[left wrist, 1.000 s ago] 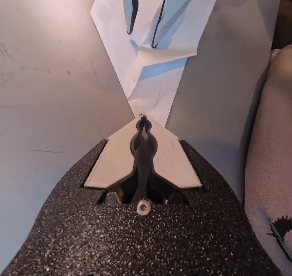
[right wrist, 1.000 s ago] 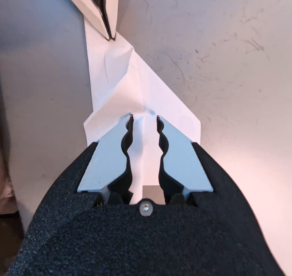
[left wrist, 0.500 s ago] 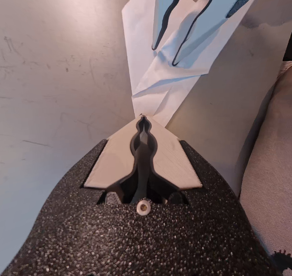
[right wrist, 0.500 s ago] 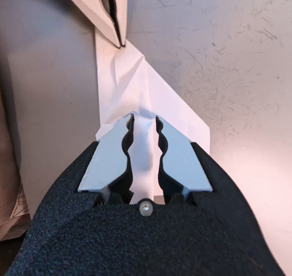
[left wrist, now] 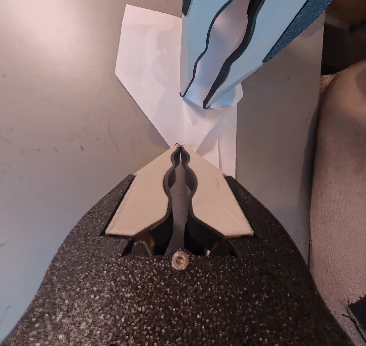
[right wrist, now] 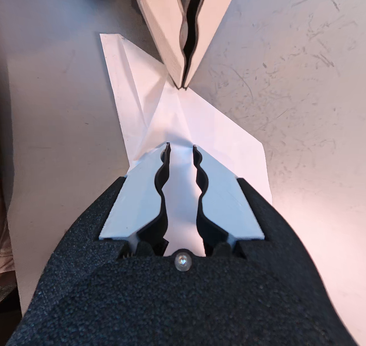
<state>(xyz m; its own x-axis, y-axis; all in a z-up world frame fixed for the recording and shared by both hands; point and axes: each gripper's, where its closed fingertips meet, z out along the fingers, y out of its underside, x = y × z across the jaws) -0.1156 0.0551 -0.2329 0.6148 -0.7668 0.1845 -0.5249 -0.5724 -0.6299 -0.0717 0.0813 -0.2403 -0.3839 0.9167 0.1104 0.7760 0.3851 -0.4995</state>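
Left wrist view
Left gripper: beige fingers pressed tip to tip, pinching the near point of a white sheet of paper.
Paper: creased and folded, flat on the table, widening toward the far side from the pinched point.
Right gripper: pale blue fingers coming in from the far right, tips parted a little and set down on the paper's middle; nothing seen clamped between them.
Surface: grey scuffed tabletop with small marks.
Right edge: beige cloth, seemingly a person's garment, beside the table.

Right wrist view
Right gripper: blue fingers partly open, straddling a raised fold of the paper that shows in the gap; contact with the fold's sides not clear.
Left gripper: beige, reaching in from the far side, tips closed on the paper's far crease.
Paper: folded into angled flaps, lying between the two grippers.
Surface: grey tabletop, heavily scratched on the right.
Containers: no bin, box or tray to be made out in either view.
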